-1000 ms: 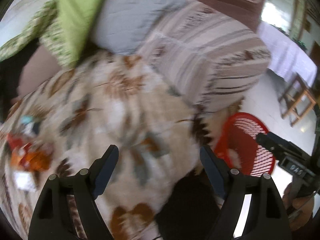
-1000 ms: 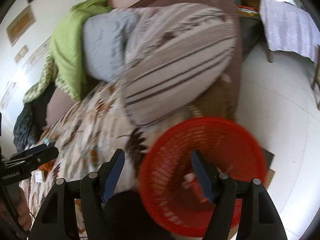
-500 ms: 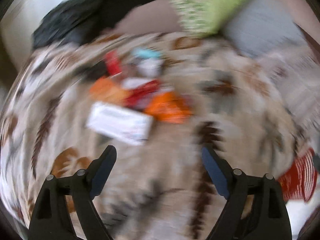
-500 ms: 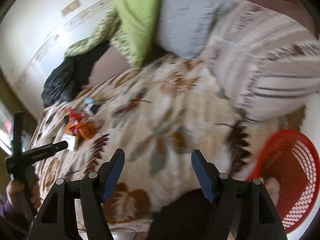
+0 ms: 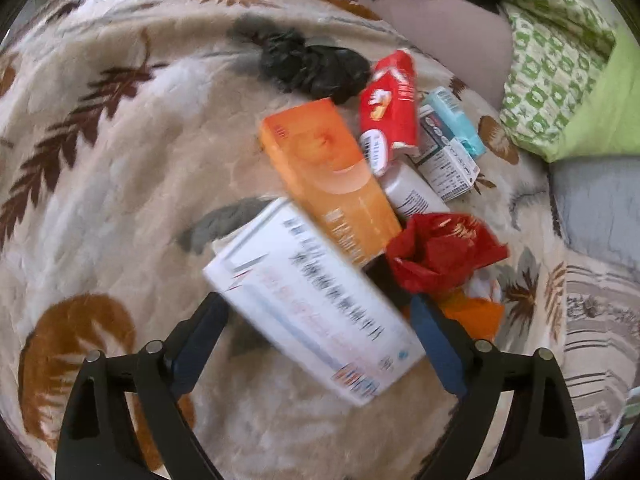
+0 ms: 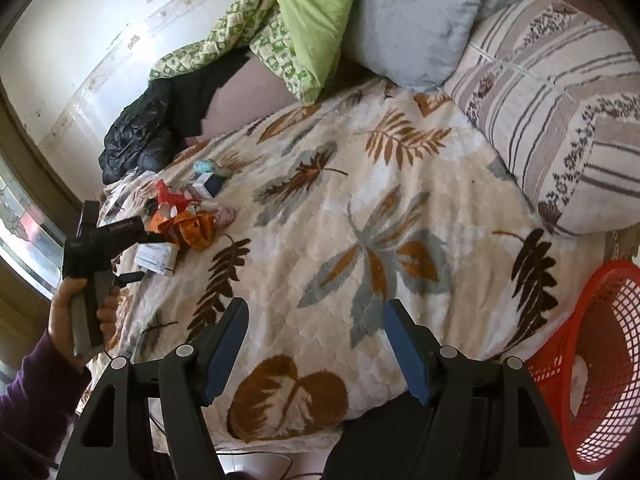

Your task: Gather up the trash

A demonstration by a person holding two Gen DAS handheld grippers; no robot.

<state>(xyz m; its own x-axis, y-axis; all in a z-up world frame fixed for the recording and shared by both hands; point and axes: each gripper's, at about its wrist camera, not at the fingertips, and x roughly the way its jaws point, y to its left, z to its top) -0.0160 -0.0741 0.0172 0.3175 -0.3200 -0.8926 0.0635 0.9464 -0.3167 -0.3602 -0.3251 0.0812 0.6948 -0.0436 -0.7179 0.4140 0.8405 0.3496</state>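
Jaws of the left gripper (image 5: 316, 320) are opening, straddling a white box (image 5: 312, 304) without pressing it; the right gripper (image 6: 316, 336) gapes empty. On the leaf-patterned bed (image 6: 360, 200), the box adjoins an orange box (image 5: 332, 176) and red wrapper (image 5: 440, 252). At bedside: red basket (image 6: 600, 360).
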